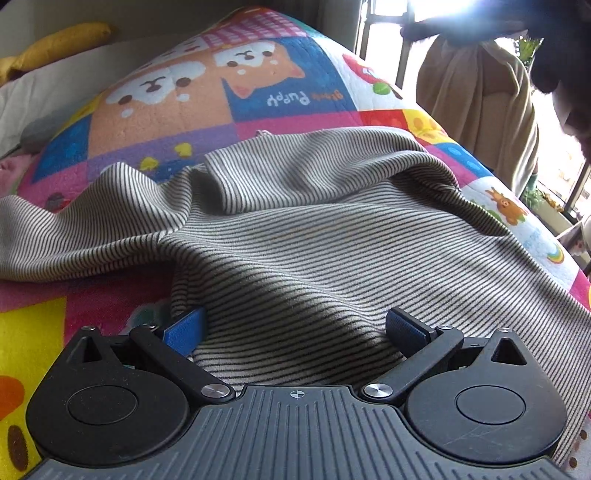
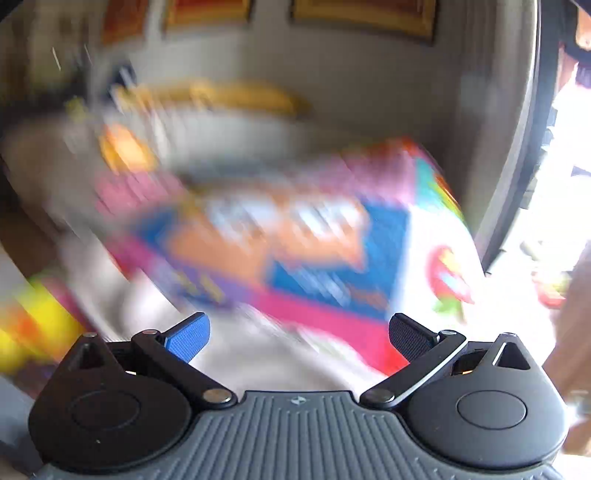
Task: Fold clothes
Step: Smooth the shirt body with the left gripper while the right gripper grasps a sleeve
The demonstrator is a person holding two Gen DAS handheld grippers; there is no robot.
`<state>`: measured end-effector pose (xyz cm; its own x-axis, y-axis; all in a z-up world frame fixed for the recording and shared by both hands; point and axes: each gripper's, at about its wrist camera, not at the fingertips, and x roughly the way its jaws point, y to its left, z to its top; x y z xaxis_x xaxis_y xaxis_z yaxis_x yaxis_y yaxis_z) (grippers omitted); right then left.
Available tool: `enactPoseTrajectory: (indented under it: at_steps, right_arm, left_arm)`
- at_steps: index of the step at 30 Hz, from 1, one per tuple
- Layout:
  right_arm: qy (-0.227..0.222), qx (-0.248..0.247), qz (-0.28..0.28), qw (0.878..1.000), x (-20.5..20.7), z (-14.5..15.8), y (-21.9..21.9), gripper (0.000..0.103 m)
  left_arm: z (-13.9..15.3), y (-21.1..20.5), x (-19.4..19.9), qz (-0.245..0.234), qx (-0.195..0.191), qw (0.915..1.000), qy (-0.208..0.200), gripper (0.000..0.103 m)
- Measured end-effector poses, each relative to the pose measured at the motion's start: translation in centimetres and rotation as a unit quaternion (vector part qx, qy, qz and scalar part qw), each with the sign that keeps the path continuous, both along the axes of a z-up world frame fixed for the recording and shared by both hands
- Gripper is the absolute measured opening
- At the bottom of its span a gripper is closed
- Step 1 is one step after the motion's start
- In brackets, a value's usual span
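On the colourful quilt (image 1: 295, 110), the striped garment (image 1: 314, 236) lies rumpled beneath the left gripper (image 1: 295, 328), whose jaws are spread. Farther right, the right gripper (image 2: 297, 336) is likewise spread, its view blurred.

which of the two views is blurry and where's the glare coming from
Right wrist view: heavy motion blur smears the quilt, only the open right gripper is sharp. Left wrist view: sharp on the striped garment, window glare blows out the top right, fisheye bends the edges.
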<state>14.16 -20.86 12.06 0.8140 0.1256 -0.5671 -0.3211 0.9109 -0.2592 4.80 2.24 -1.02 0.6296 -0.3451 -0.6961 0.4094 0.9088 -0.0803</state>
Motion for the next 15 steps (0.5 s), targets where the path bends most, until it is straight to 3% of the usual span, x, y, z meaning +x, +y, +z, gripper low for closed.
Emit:
enactPoseTrajectory:
  at_steps: [2, 5, 6, 8, 13, 15]
  right_arm:
    - [0.016, -0.072, -0.028, 0.997, 1.3, -4.3, -0.6, 0.103]
    - [0.058, -0.112, -0.037, 0.991, 3.1, -9.5, -1.8, 0.103]
    - [0.053, -0.116, -0.042, 0.991, 3.4, -10.4, -2.0, 0.103]
    - [0.034, -0.11, -0.06, 0.992, 3.9, -11.2, -2.8, 0.103]
    - [0.04, -0.049, -0.132, 0.989, 6.7, -11.6, -5.0, 0.103]
    - [0.036, -0.048, -0.131, 0.99, 6.2, -11.5, -4.8, 0.103]
  left_arm:
    - [0.0, 0.1, -0.1, -0.004, 0.002, 1.0, 0.002, 0.103]
    - [-0.1, 0.1, -0.3, -0.01, 0.009, 0.9999, 0.004, 0.103]
    - [-0.1, 0.1, -0.5, -0.013, 0.013, 0.9998, 0.004, 0.103]
    - [-0.2, 0.0, -0.6, -0.017, 0.021, 0.9996, 0.004, 0.103]
    - [-0.2, -0.1, -0.9, -0.023, 0.033, 0.9992, 0.006, 0.103]
    - [-0.2, -0.3, -0.9, -0.023, 0.039, 0.999, 0.008, 0.103]
